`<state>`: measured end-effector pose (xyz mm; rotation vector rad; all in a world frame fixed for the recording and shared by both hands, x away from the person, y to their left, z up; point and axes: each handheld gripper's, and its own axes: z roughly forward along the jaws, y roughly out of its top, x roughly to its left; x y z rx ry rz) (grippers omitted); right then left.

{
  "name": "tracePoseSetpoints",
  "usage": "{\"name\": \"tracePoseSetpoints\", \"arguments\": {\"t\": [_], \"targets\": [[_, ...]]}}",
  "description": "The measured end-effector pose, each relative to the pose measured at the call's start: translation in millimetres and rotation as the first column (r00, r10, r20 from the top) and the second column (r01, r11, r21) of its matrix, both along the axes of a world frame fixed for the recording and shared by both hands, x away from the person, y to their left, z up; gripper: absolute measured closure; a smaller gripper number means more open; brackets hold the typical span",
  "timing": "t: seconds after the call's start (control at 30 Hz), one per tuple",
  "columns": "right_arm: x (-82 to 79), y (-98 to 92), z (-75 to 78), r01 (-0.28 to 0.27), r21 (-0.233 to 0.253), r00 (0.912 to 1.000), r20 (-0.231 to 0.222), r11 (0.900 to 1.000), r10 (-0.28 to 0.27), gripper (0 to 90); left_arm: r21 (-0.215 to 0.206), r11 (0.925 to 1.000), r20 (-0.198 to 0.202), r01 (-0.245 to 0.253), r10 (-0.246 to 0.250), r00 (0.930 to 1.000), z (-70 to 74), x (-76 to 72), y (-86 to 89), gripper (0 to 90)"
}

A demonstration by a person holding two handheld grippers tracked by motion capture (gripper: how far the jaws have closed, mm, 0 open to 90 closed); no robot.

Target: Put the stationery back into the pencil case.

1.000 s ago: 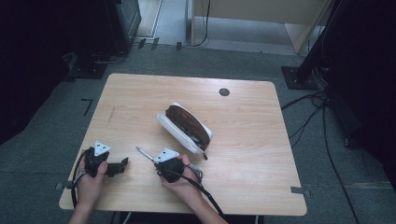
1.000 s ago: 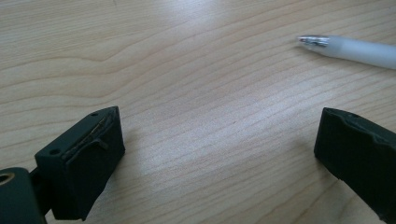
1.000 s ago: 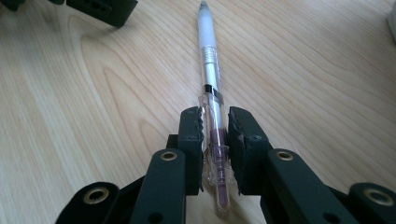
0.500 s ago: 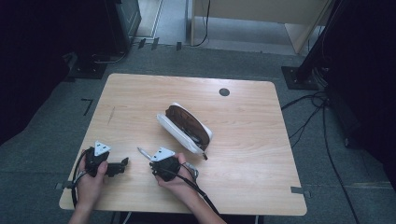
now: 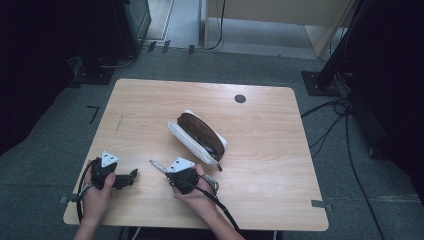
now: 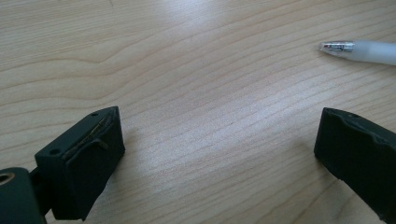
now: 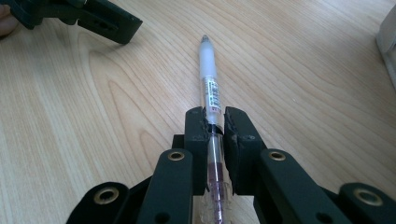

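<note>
The right tool (image 7: 215,123) is clenched on a pen (image 7: 208,79). In the right gripper view its two black jaws press the clear barrel from both sides, and the white grip end with the metal tip sticks out forward past them, just above the wooden worktop (image 7: 303,70). Inside the barrel a dark red ink tube is visible. In the high view the right tool (image 5: 167,172) lies near the front edge of the worktop (image 5: 260,150), under the person's right hand (image 5: 197,192), and the pen (image 5: 157,166) points to the left and a little away from the person.

The left tool (image 6: 219,154) is released: in the left gripper view its jaws stand wide apart with bare wood between them. The tip of the pen (image 6: 345,47) appears at the upper right of that view, apart from both jaws. In the high view the left tool (image 5: 131,176) rests low on the worktop, held by the left hand (image 5: 97,192), and it points toward the right tool, near to the pen tip but not touching.

Behind the right tool, about in the middle of the worktop, lies a white pencil case (image 5: 200,137). It seems to be open, with a brown inside, but the view is too small to be sure.
</note>
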<state>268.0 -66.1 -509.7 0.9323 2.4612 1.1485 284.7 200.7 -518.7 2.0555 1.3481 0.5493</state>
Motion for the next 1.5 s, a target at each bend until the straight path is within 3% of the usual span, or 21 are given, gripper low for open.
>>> {"name": "tracePoseSetpoints", "arguments": {"t": [0.27, 0.5, 0.8, 1.2, 1.5], "targets": [[-2.4, -6.1, -2.6, -0.011, -0.015, 0.9999, -0.007, 1.0, 0.011, 80.7, 0.0, 1.0, 0.0, 0.0, 0.0, 1.0, 0.0, 0.0, 0.0, 1.6], [-4.1, -18.6, 1.7, -0.006, 0.019, 1.0, -0.007, 1.0, 0.006, 80.8, -0.001, 1.0, -0.001, 0.0, 0.0, 1.0, 0.0, 0.0, -0.1, 1.6], [-4.4, -27.5, 9.5, -0.011, 0.025, 0.9999, 0.004, 1.0, 0.011, 81.0, -0.001, 1.0, 0.0, 0.0, 0.0, 1.0, 0.0, -0.1, -0.1, 1.6], [-13.8, -42.2, -4.4, -0.005, 0.018, 0.9997, -0.024, 1.0, 0.005, 80.7, 0.0, 1.0, 0.0, 0.0, 0.0, 1.0, 0.0, 0.0, -0.1, 1.6], [-4.3, -34.5, -6.7, -0.004, 0.003, 0.9991, -0.042, 1.0, 0.004, 76.6, 0.0, 1.0, 0.0, 0.0, 0.0, 1.0, 0.0, 0.0, -0.1, 1.6]]}}
